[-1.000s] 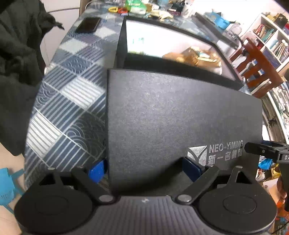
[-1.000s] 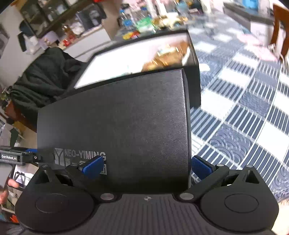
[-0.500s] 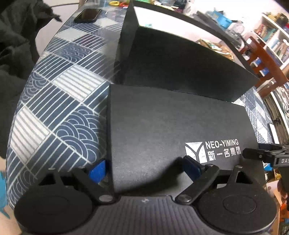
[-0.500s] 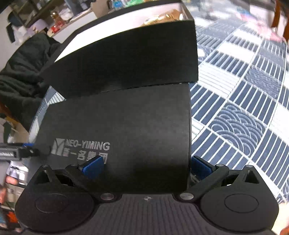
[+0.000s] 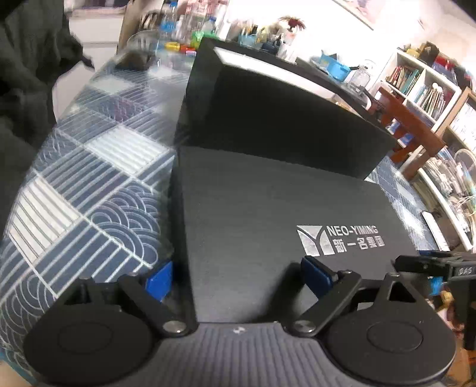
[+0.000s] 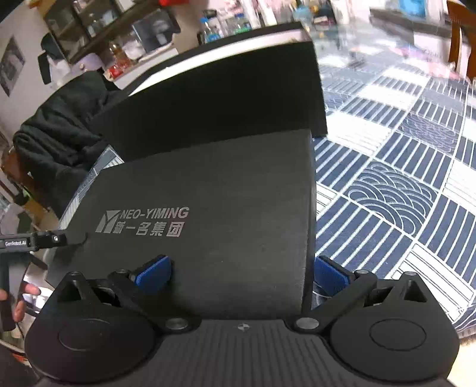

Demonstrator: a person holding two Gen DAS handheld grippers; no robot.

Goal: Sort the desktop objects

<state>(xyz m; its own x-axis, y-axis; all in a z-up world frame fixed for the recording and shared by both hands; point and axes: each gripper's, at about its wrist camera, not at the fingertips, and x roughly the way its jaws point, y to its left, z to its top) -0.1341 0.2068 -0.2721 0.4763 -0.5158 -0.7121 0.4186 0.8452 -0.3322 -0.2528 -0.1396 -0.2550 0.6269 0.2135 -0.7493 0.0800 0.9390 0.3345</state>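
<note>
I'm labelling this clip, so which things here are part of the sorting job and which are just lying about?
Part of the job:
- black lid printed NEO-YIMING
- black box behind it
- left gripper and right gripper, each astride a lid corner

Just lying about:
- patterned tablecloth
- dark jacket
- bookshelf
- wooden chair
- bottles at the far end

Lid: nearest the cameras, spanning between left claw and right claw, one at each near corner.
Box: just behind the lid, on the desk.
Bookshelf: beyond the desk's right side.
Clutter: behind the box.
</note>
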